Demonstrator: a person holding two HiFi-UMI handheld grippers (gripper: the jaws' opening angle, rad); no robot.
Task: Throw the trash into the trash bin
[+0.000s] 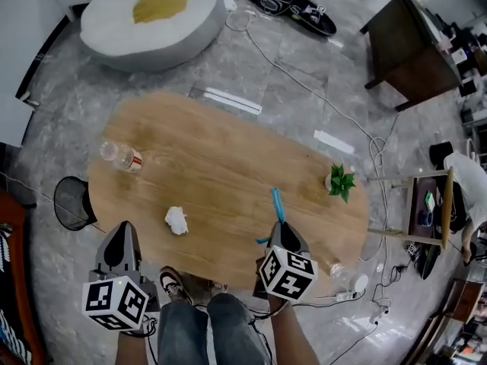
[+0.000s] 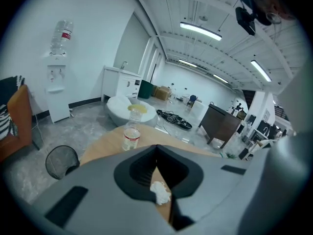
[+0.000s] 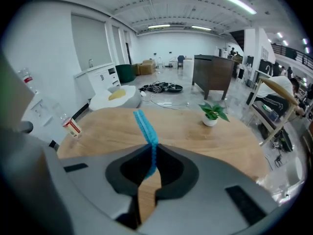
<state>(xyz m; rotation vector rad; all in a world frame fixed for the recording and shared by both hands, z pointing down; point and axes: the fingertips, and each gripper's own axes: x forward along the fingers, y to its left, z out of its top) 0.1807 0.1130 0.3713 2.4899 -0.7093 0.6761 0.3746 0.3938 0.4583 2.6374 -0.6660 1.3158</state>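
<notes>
My right gripper (image 1: 279, 225) is shut on a blue ribbed strip (image 1: 277, 203), which sticks up out of its tips over the near edge of the wooden table (image 1: 228, 158). In the right gripper view the blue strip (image 3: 145, 127) is pinched between the closed jaws. My left gripper (image 1: 123, 230) hangs over the table's near left edge, its tips together with nothing between them. A crumpled white tissue (image 1: 176, 220) lies on the table between the two grippers, and the tissue (image 2: 160, 192) also shows below the left jaws. A black mesh trash bin (image 1: 74, 202) stands on the floor left of the table.
A clear plastic bottle (image 1: 122, 157) with a red-and-white label is on the table's left part. A small potted plant (image 1: 340, 181) sits at its right end. Beyond lie a white beanbag (image 1: 152, 17), floor cables (image 1: 304, 82), a dark cabinet (image 1: 407, 48) and a wooden stool (image 1: 426, 207).
</notes>
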